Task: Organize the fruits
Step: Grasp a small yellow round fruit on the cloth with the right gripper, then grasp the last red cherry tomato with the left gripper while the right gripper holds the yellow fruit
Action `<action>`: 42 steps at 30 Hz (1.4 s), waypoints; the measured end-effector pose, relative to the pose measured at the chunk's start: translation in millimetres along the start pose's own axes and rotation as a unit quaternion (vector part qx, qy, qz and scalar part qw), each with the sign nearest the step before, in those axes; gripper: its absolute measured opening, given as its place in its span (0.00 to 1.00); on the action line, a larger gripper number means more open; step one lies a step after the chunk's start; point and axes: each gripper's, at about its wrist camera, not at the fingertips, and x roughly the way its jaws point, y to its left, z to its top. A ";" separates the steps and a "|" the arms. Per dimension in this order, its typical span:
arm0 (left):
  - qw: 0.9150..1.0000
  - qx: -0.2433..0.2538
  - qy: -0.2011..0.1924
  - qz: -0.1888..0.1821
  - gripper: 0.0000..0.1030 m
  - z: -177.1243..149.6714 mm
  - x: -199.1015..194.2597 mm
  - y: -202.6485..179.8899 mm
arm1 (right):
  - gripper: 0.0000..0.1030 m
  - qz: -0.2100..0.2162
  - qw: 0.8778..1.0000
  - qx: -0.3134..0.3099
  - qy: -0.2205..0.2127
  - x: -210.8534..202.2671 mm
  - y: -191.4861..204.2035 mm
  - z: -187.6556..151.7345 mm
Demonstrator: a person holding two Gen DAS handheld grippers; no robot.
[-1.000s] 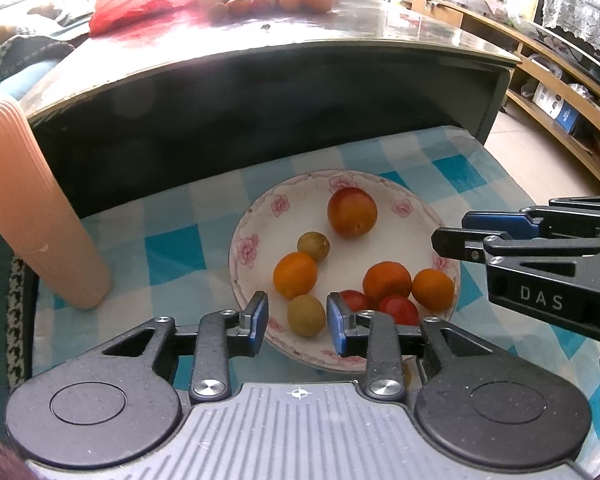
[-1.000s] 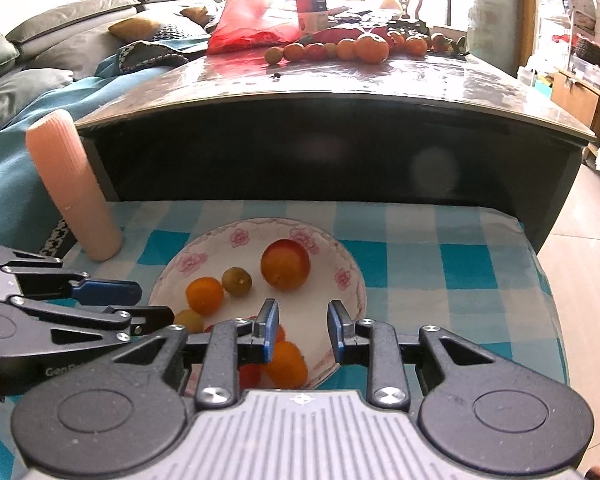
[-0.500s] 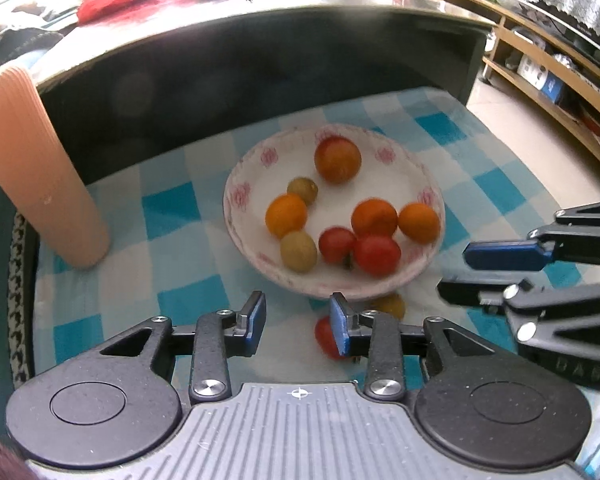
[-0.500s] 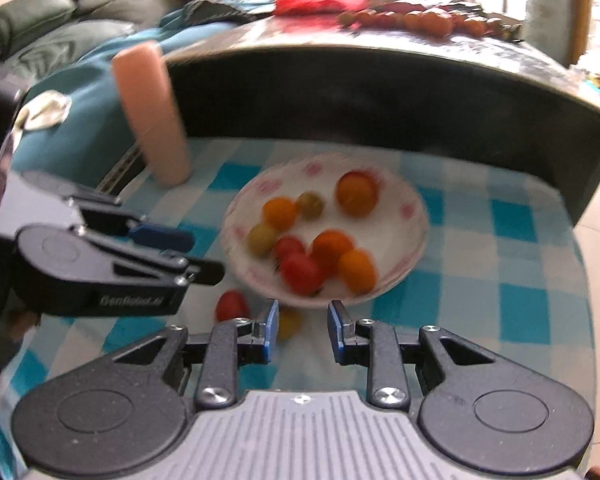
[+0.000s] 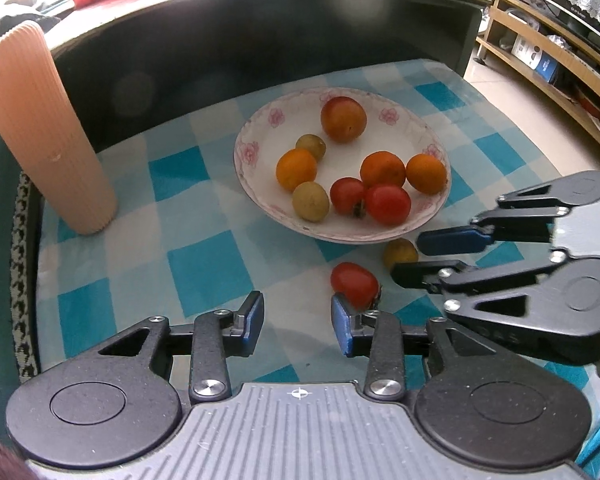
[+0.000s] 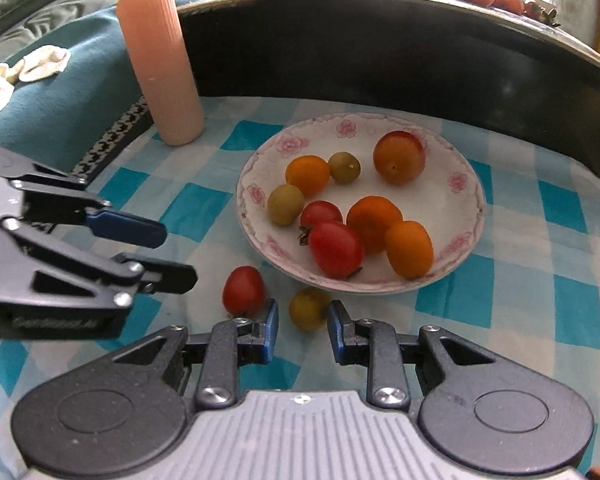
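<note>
A: Since a second ago both claws have pulled back from over the plate (image 5: 436, 148), and two fruits that were hidden under them now show on the cloth in front of it.

B: Which two?

A: A red tomato (image 5: 354, 284) and a small yellow-green fruit (image 5: 400, 253), both lying just off the plate's near rim on the checked tablecloth (image 5: 204, 264) that covers the surface. The other eight sit inside the plate.

B: And the claws?

A: The left claw (image 5: 297, 322) has its fingers spread and holds nothing; the tomato lies just ahead of its right finger. The right claw (image 6: 302, 330) is also parted and empty, with the yellow-green fruit nearly centred in its gap. I judge each is lining up on one stray so both can go into the plate.

B: How will they handle?

A: The tomato is glossy, smooth and oval with a bit of dark stem, so it may roll or slip; the yellow one is rounder and duller. The plate is glazed white ceramic, shallow, with pink flowers round the rim. The cloth looks soft and slightly rumpled, which probably keeps the fruit from rolling.

B: Anything nearby?

A: A ribbed peach-coloured cylinder (image 5: 40, 128) stands upright at the left, well apart.
</note>
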 end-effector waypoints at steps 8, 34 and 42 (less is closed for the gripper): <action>1.000 0.003 0.006 -0.008 0.46 0.6 8.2 -3.9 | 0.41 -0.004 1.000 0.015 0.011 10.2 -5.4 1.2; 0.999 0.009 0.007 -0.036 0.46 11.6 41.3 -40.5 | 0.39 -0.037 0.999 0.030 0.024 -14.4 -37.5 -20.1; 0.999 -0.008 -0.002 -0.031 0.36 12.7 40.7 -35.7 | 0.39 -0.039 0.999 0.025 0.024 -14.1 -37.3 -18.9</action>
